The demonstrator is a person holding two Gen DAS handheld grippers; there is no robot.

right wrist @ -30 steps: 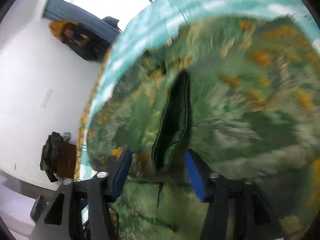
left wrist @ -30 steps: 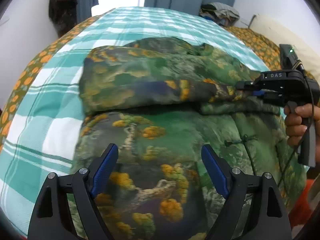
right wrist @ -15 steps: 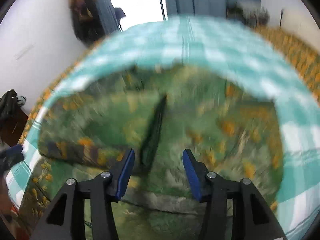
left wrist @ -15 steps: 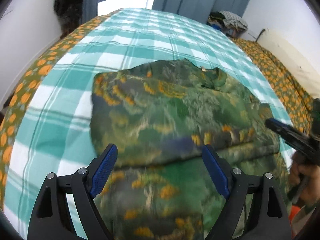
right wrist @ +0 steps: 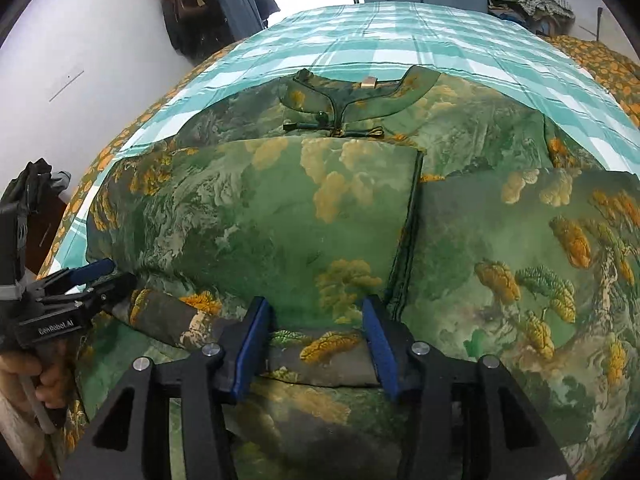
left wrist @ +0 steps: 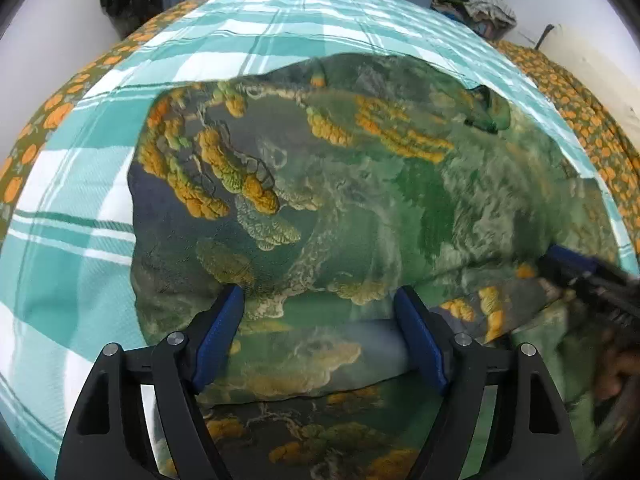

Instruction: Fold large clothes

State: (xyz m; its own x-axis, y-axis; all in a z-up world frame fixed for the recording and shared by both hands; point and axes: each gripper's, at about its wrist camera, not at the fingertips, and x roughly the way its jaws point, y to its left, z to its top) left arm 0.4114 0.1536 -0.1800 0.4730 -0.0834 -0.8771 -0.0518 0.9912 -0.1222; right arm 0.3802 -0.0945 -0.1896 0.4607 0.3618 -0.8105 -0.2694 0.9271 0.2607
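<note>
Green landscape-print silk garment lies part-folded on teal checked bed sheet. Left tool and right tool both gape, straddling near fold edge. Close on both layers, lift evenly toward collar.

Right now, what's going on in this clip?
A person with a handheld gripper in each hand is folding a green printed garment on a bed with a teal checked sheet. Both sleeves are folded across the front, below the collar. The left gripper and right gripper are open, straddling the near folded edge without gripping it.
</note>
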